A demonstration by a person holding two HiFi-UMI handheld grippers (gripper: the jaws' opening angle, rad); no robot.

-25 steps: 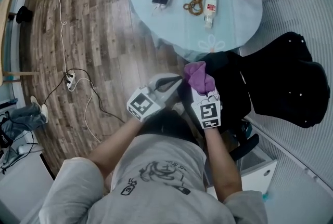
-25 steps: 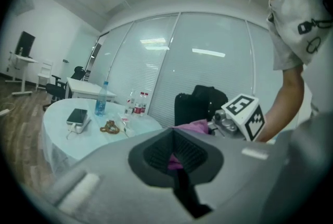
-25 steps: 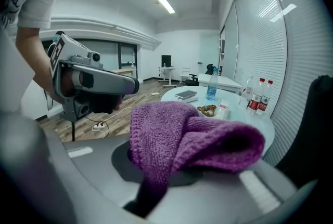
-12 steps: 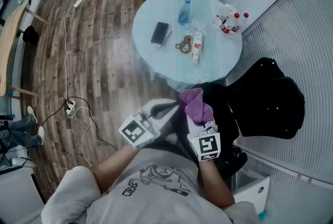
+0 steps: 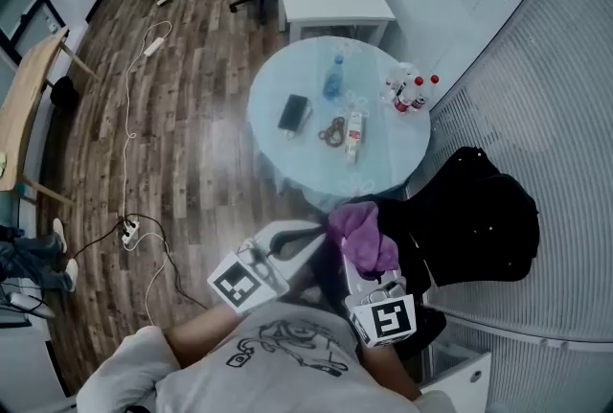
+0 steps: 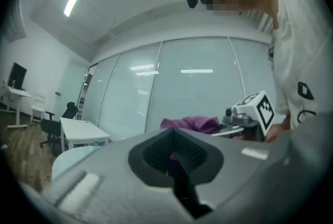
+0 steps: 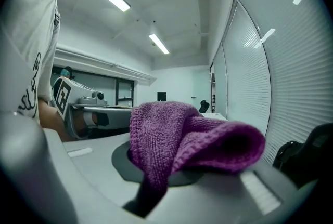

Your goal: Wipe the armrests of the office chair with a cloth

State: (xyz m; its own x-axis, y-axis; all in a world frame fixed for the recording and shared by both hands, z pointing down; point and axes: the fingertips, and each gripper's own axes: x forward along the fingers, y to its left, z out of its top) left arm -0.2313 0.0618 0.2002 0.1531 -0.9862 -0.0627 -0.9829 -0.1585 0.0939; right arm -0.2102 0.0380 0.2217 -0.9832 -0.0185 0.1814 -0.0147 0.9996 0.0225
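Compared with a second ago, the head view takes in more of the room. The round table [image 5: 383, 162] has dropped from the top edge to mid-frame, and both grippers now sit near the bottom edge. Judgement: the person has straightened up, and no wiping is under way. The right gripper [image 5: 372, 275] remains clamped on the purple cloth [image 5: 362, 234], which rises above its jaws in a bunched, knitted fold at lower centre. The left gripper [image 5: 308, 243], just beside it, has its jaws together and carries nothing. The black office chair [image 5: 479, 210] stands at lower right. The cloth does not appear to touch it, and its armrests cannot be made out.
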